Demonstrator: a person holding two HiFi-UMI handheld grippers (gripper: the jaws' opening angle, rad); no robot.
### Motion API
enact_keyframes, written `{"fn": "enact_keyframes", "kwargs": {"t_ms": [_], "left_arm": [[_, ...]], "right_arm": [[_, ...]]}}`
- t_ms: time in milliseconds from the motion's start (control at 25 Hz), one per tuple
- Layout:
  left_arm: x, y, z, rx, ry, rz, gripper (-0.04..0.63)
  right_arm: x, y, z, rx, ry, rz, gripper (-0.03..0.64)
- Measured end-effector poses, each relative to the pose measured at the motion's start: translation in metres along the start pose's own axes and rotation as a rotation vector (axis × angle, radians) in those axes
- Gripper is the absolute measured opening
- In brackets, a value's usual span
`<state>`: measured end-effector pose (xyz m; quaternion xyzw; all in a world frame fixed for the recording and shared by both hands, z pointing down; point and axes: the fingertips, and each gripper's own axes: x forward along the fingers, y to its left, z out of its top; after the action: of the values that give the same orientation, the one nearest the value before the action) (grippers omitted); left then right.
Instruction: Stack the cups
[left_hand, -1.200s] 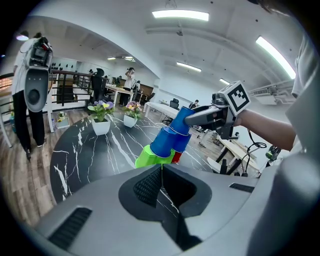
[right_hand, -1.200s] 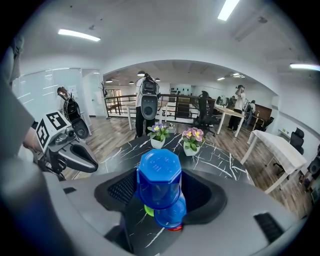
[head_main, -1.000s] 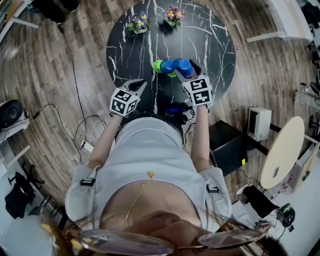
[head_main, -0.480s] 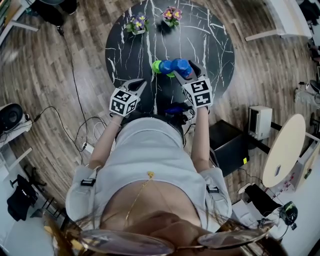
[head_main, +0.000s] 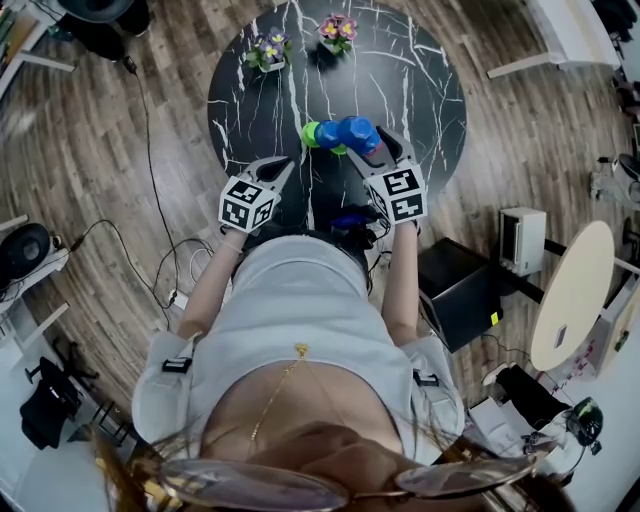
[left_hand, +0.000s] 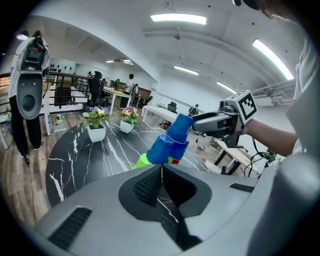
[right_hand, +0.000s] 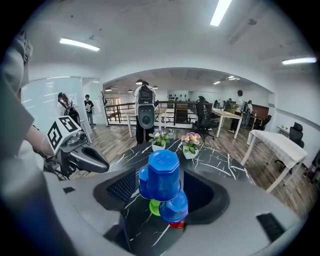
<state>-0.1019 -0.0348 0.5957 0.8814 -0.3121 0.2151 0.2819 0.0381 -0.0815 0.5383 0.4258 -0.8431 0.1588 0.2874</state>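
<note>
Right gripper view: right claw (right_hand: 162, 192) pinches top blue cup (right_hand: 160, 172) by its sidewalls, tilted over other cups (right_hand: 175, 209) clustered on the marble surface (right_hand: 215, 160); left claw (left_hand: 161, 187) pressed together, empty; likely light, thin, slick plastic, so squeeze mid-wall gently.

Honestly there's nothing readable here, no words, brand names or numbers anywhere. The only printed stuff is the black-and-white square markers on the cube (head_main: 247, 203) of the left gripper (head_main: 282, 164) and on the cube (head_main: 398, 193) of the right gripper (head_main: 378, 140), and those are just block patterns, not text. There's a tiny yellow tag (head_main: 492, 318) on a black box on the floor, way too small to read.
</note>
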Motion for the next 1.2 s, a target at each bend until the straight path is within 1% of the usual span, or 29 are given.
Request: {"fn": "enact_keyframes", "kwargs": {"t_ms": [320, 440, 520, 720, 1080, 1200], "left_arm": [[0.000, -0.003, 0.005, 0.019, -0.004, -0.002, 0.031], [-0.001, -0.005, 0.008, 0.025, -0.008, -0.004, 0.031], [0.000, -0.007, 0.010, 0.029, -0.009, -0.008, 0.031], [0.004, -0.011, 0.012, 0.038, -0.013, -0.025, 0.031], [0.010, -0.025, 0.021, 0.069, -0.018, -0.070, 0.031], [0.011, -0.033, 0.025, 0.079, -0.029, -0.088, 0.031]], "right_arm": [[-0.012, 0.002, -0.015, 0.053, -0.007, -0.012, 0.292], [-0.016, 0.005, -0.019, 0.072, -0.017, -0.009, 0.263], [-0.019, 0.008, -0.022, 0.081, -0.021, -0.005, 0.223], [-0.019, 0.014, -0.034, 0.095, -0.006, -0.005, 0.150], [-0.020, 0.026, -0.044, 0.126, -0.022, 0.023, 0.048], [-0.021, 0.034, -0.044, 0.151, -0.042, 0.050, 0.035]]}}
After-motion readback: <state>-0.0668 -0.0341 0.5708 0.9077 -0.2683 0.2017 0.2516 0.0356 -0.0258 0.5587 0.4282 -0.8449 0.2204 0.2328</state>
